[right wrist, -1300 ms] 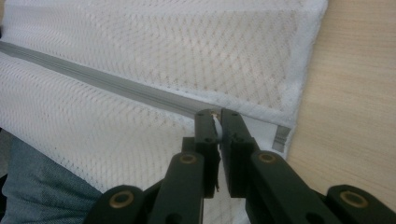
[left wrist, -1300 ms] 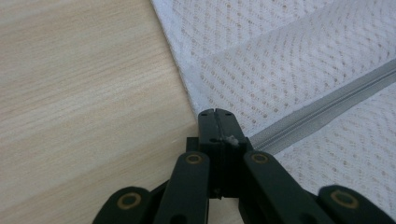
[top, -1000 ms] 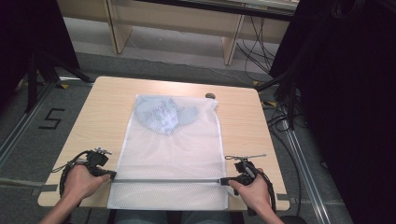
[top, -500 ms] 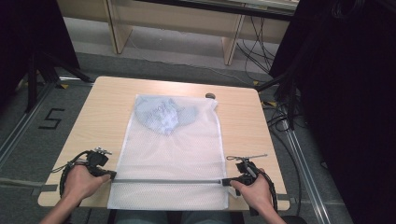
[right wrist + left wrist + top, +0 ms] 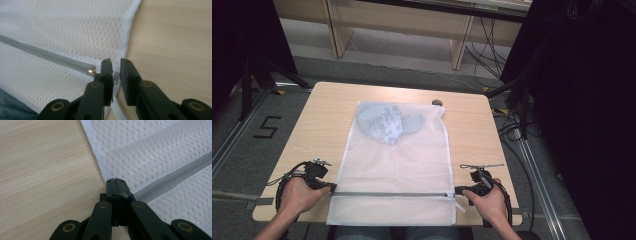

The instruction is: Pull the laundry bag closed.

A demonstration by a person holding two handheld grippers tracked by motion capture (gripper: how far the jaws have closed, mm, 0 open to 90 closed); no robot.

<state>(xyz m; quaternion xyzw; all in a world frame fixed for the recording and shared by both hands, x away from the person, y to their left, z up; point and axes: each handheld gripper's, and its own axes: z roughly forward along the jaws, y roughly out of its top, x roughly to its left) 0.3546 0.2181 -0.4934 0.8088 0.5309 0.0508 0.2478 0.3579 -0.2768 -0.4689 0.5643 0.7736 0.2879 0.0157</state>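
A white mesh laundry bag (image 5: 397, 165) lies flat on the wooden table (image 5: 327, 110), with a blue garment (image 5: 387, 122) inside at its far end. A grey zipper (image 5: 392, 194) runs across the bag near the front edge. My left gripper (image 5: 331, 188) (image 5: 115, 181) is shut on the bag's left edge, right where the zipper (image 5: 175, 175) ends. At the zipper's right end my right gripper (image 5: 458, 190) (image 5: 115, 62) has its jaws a little apart. The metal slider (image 5: 91, 71) sits just left of them. A white strip (image 5: 460, 205) hangs from that end.
A small dark round object (image 5: 437, 102) sits at the table's far edge. Bare wood lies on both sides of the bag. On the floor are a taped "5" (image 5: 268, 126) at the left and cables (image 5: 512, 125) at the right.
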